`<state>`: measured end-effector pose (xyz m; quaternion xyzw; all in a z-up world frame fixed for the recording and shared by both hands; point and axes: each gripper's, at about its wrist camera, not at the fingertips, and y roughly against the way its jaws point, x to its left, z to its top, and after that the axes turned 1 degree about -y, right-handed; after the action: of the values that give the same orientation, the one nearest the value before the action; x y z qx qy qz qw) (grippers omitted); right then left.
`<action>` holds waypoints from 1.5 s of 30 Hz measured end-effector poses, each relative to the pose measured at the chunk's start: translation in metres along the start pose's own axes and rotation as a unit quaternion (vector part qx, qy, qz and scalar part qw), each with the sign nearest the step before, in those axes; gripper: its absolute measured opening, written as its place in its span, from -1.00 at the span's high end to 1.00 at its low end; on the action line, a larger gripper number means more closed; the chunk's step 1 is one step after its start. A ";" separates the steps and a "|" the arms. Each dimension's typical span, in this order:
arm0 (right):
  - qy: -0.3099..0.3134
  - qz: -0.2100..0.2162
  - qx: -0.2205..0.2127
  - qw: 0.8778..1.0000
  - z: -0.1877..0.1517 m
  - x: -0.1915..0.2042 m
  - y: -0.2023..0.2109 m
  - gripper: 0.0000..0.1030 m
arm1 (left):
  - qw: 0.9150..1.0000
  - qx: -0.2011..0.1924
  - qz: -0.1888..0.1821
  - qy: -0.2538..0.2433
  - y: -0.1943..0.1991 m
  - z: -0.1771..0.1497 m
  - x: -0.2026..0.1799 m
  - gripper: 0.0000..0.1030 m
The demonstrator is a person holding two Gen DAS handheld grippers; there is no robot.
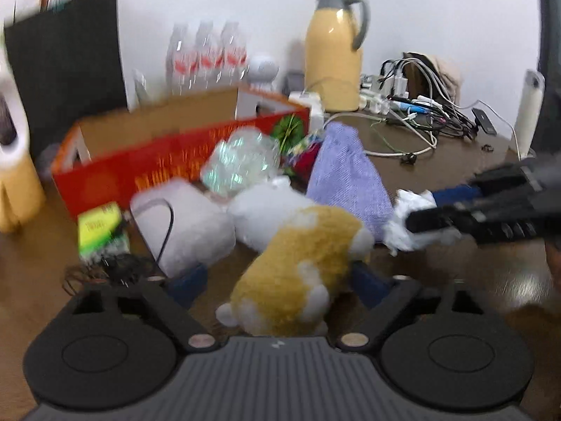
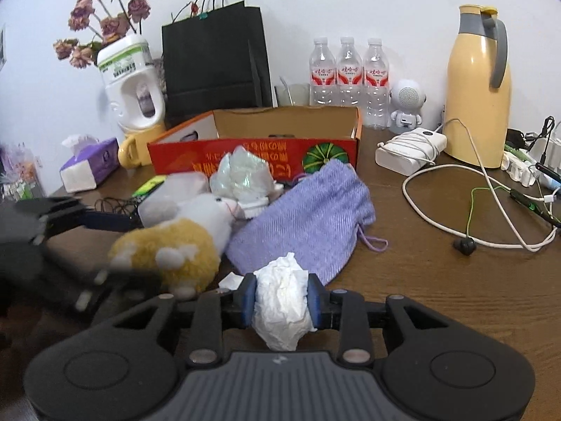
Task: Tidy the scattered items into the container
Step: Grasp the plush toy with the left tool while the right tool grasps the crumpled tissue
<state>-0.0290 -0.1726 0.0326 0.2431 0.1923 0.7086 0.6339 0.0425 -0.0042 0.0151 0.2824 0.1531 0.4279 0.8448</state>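
Right gripper (image 2: 282, 301): clamped on crumpled tissue (image 2: 284, 305), bound for red box (image 2: 252, 161). Left gripper (image 1: 280, 277): wide, straddling plush toy (image 1: 298, 270) before box.

soft, even indoor light, fairly bright on the white wall (image 2: 385, 7). the left wrist view is smeared with motion blur throughout; the red box (image 1: 168, 161) lettering is unreadable. the right wrist view is sharp except its blurred left edge. a faint sheen lies on the wooden table (image 2: 455, 280). fisheye bending and dark corners frame both.
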 end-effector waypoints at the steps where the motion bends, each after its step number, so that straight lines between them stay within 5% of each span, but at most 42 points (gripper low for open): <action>1: 0.004 -0.002 0.002 1.000 -0.002 0.001 0.001 0.40 | 1.000 0.004 -0.005 0.016 0.001 0.000 0.003 -0.34; 4: -0.001 -0.004 0.008 1.000 -0.008 -0.001 0.002 0.36 | 0.999 -0.010 -0.003 0.046 0.009 -0.006 0.002 -0.12; 8: -0.014 0.004 0.021 1.000 -0.017 -0.002 0.000 0.23 | 0.995 0.000 0.080 0.066 0.019 -0.010 -0.033 -0.09; 10: -0.011 -0.002 0.017 1.000 -0.019 -0.001 0.003 -0.21 | 0.989 -0.008 0.130 0.066 0.026 -0.015 -0.062 -0.24; 12: -0.010 0.004 0.014 1.000 -0.021 -0.002 0.008 -0.53 | 0.991 -0.021 0.127 0.047 0.033 -0.018 -0.080 -0.53; 16: -0.016 0.022 0.024 0.999 -0.024 -0.005 0.015 -0.56 | 0.993 -0.024 0.112 0.033 0.030 -0.012 -0.076 -0.81; 19: -0.008 0.009 0.035 0.999 -0.025 -0.004 0.009 -0.56 | 0.991 0.000 0.126 0.038 0.013 -0.007 -0.058 -0.81; 22: 0.006 -0.004 0.036 0.999 -0.024 0.002 0.000 -0.48 | 0.994 0.016 0.092 0.050 0.002 -0.007 -0.046 -0.69; 28: 0.018 -0.019 0.028 0.999 -0.022 0.006 -0.008 0.13 | 0.996 0.029 0.052 0.065 -0.009 -0.014 -0.043 -0.16; 34: 0.012 -0.017 0.018 1.000 -0.021 0.001 -0.011 0.21 | 0.994 0.000 0.095 0.058 -0.004 -0.015 -0.064 0.02; 39: 0.023 -0.027 0.039 0.999 -0.020 0.011 -0.009 0.01 | 0.988 -0.029 0.132 0.068 0.021 -0.028 -0.082 0.03; 40: 0.024 -0.029 0.042 0.998 -0.019 0.012 -0.008 0.13 | 0.987 -0.034 0.139 0.072 0.028 -0.030 -0.084 0.03; 41: 0.022 -0.022 0.041 0.999 -0.020 0.014 -0.005 0.53 | 0.986 -0.043 0.145 0.075 0.035 -0.032 -0.087 0.03; 45: 0.011 0.020 0.023 0.999 -0.029 0.025 0.017 0.52 | 0.977 -0.089 0.174 0.085 0.076 -0.037 -0.094 0.03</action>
<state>-0.0615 -0.1484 0.0213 0.2532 0.2108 0.7192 0.6117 -0.0795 -0.0319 0.0332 0.1908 0.1344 0.6029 0.7629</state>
